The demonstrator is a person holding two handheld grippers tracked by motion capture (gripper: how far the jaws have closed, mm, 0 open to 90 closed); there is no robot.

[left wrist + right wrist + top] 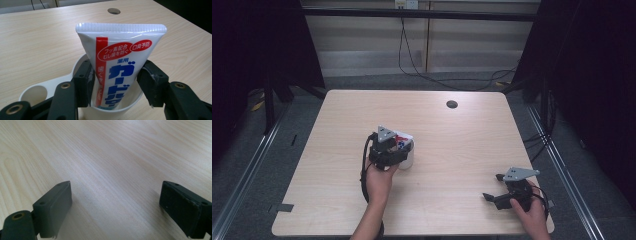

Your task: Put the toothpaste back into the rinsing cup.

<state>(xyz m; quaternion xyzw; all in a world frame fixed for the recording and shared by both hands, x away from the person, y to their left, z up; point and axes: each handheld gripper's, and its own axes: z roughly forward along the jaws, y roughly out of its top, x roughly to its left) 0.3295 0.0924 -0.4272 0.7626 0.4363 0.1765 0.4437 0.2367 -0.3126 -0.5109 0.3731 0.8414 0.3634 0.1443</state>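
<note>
A white toothpaste tube [120, 50] with red and blue print stands upright in a white cup [37, 92], crimped end up. My left gripper [116, 80] straddles the tube just above the cup's rim, with a black jaw close beside each edge of the tube and no visible squeeze on it. From the high view, the tube [403, 141] and cup [408, 159] sit at mid-table under the left gripper [399, 150]. My right gripper [492, 186] rests near the front right corner, and in its own view the right gripper [115, 205] stands wide open over bare wood.
The light wooden table [337, 200] has a round cable hole [452, 104] at the back right. Dark curtains flank both sides, and cables run along the floor behind the table.
</note>
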